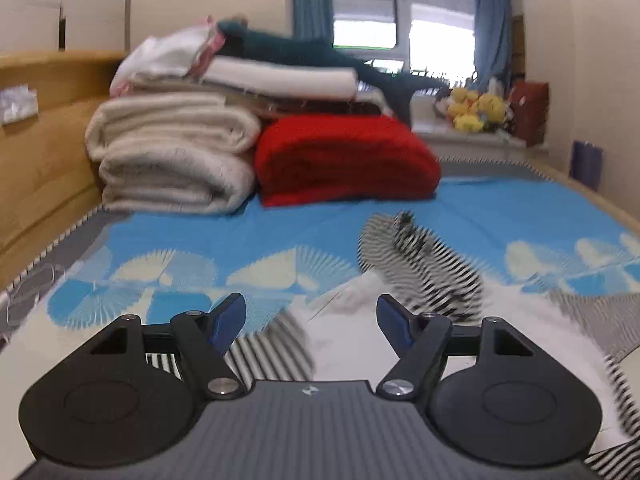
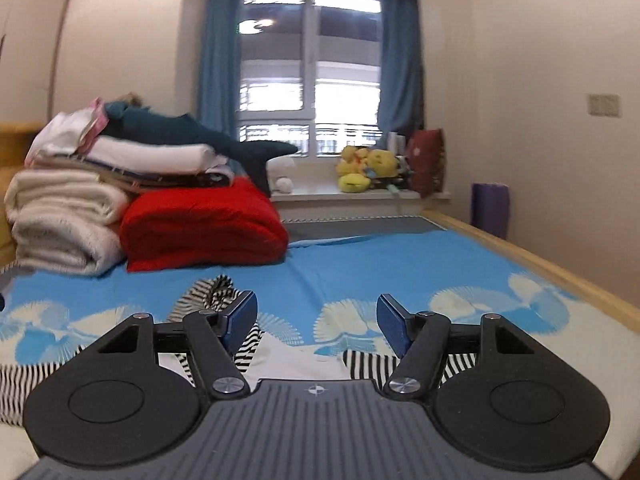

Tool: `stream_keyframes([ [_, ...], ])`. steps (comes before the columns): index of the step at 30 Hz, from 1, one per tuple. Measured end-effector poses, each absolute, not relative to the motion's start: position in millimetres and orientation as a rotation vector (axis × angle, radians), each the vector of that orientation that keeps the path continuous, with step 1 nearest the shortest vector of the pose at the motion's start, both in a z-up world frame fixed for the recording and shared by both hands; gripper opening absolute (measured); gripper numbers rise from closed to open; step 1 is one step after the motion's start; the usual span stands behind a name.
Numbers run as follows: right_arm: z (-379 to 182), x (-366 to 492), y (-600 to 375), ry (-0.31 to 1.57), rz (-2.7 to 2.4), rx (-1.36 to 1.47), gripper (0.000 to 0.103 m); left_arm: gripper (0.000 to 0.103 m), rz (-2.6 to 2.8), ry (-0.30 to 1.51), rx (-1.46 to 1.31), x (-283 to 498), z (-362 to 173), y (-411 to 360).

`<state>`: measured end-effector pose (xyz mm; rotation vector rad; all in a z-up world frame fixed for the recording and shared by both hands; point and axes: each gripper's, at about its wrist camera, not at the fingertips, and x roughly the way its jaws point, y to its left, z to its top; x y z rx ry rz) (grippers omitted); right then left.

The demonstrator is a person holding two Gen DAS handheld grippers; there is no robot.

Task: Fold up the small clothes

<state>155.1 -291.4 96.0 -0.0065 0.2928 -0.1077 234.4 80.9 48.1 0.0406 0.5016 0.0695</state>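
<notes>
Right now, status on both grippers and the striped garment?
Left gripper open, empty. Right gripper open, empty. Striped garment loose on the bed sheet. Nothing in the way.

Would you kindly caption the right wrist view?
Open right gripper above a striped garment on the blue bedspread.

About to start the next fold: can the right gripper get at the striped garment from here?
Probably yes: the right gripper is open, with the striped garment lying just below on the bedsheet, nothing covering it.
</notes>
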Motion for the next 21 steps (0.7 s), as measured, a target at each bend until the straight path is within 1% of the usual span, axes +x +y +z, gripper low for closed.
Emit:
stream_keyframes([
  [2, 85, 171, -292, 0.330, -0.081, -0.044, 0.069, 0.077, 0.085, 0.530, 0.037, 241, 12, 102],
  [3, 78, 176, -291, 0.353, -0.071, -0.060, 0.069, 0.075, 0.096, 0.590, 0.036, 247, -7, 113],
  [4, 69, 178, -290, 0.375, -0.066, -0.071, 0.069, 0.063, 0.133, 0.726, 0.015, 262, -22, 125],
  [5, 59, 182, -289, 0.405, -0.063, -0.076, 0.069, 0.060, 0.163, 0.790, -0.066, 271, -30, 142],
  [7, 45, 191, -288, 0.491, -0.061, -0.062, 0.069, 0.061, 0.188, 0.826, -0.246, 283, -41, 177],
  [11, 34, 203, -279, 0.521, -0.064, -0.069, 0.069, 0.061, 0.347, 0.865, -0.335, 299, -55, 229],
  [14, 23, 206, -277, 0.530, -0.065, -0.062, 0.067, 0.063, 0.445, 0.891, -0.489, 298, -68, 272],
  [16, 12, 214, -277, 0.580, -0.062, -0.057, 0.060, 0.063, 0.523, 0.923, -0.595, 298, -81, 300],
  [17, 11, 221, -277, 0.609, -0.065, -0.049, 0.049, 0.064, 0.559, 0.938, -0.639, 297, -84, 316],
  [19, 8, 226, -277, 0.603, -0.035, -0.022, 0.045, 0.066, 0.639, 0.961, -0.730, 292, -98, 343],
  [20, 6, 229, -275, 0.602, -0.025, -0.029, 0.037, 0.066, 0.669, 0.965, -0.765, 287, -101, 354],
  [21, 5, 231, -274, 0.603, -0.017, -0.037, 0.033, 0.066, 0.696, 0.969, -0.793, 284, -104, 364],
])
